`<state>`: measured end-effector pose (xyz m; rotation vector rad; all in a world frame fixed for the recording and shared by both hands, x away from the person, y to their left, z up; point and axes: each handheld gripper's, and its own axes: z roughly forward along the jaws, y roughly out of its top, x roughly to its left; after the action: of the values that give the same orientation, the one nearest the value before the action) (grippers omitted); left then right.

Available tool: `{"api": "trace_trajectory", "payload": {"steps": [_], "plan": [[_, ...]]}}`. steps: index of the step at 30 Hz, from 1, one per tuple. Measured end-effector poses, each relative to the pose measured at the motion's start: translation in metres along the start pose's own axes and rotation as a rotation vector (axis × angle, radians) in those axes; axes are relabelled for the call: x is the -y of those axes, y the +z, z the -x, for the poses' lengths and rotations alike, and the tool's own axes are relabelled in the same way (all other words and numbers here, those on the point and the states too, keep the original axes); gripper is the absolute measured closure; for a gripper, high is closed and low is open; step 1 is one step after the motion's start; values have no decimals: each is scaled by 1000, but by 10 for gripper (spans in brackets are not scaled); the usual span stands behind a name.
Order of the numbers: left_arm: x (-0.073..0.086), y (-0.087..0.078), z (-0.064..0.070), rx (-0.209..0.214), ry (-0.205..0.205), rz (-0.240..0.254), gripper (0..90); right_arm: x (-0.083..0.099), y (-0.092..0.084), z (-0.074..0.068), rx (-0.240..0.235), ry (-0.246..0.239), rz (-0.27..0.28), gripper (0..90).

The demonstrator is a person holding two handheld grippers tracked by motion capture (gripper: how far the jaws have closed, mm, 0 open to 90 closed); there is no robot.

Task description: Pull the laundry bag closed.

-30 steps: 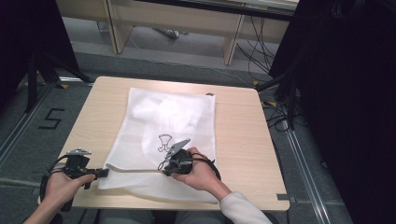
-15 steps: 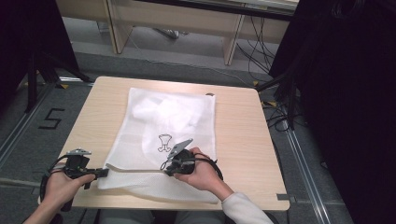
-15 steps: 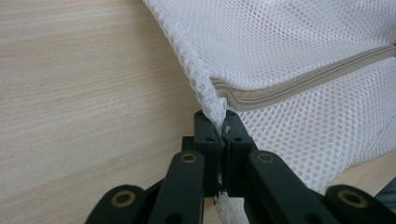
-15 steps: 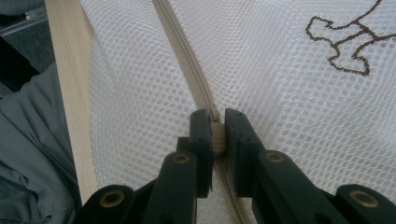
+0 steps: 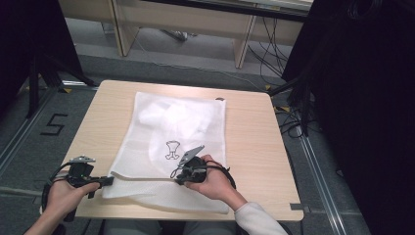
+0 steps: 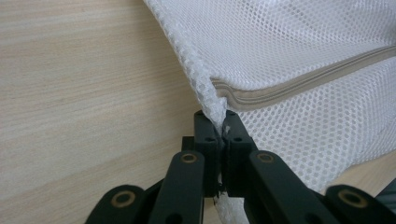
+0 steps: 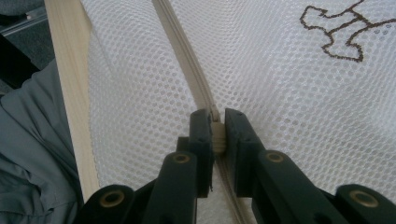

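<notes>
Because the white mesh laundry bag [image 5: 171, 142] lies flat across the middle of the wooden table [image 5: 249, 132], with its zipper [image 5: 142, 177] near your edge, you can work that zipper from both ends. Your left gripper [image 6: 219, 122] is clenched on the bag's corner to anchor it, and your right gripper [image 7: 215, 130] pinches the zipper pull [image 7: 217, 135], ready to draw. Nothing has shifted since a second ago; both hands hold still.

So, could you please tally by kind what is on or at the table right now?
White mesh laundry bag with beige zipper: 1
Tools: 2, left tool shut on the bag's corner, right tool shut on the zipper pull
Wooden table: 1
Total: 4
</notes>
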<state>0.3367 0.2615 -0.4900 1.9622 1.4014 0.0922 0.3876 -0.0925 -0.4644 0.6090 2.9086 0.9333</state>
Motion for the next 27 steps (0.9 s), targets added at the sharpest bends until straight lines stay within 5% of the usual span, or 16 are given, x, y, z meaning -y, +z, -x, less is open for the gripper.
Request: {"api": "trace_trajectory", "payload": {"steps": [3,4,27], "plan": [[0,2,2,-7,-24,20,865,1,-1,1,0,0,-3,826],[0,0,0,0,2,-2,865,1,-2,0,-1,2,-4,826],[0,0,0,4,-18,10,865,13,-9,6,-12,34,15,826]]}}
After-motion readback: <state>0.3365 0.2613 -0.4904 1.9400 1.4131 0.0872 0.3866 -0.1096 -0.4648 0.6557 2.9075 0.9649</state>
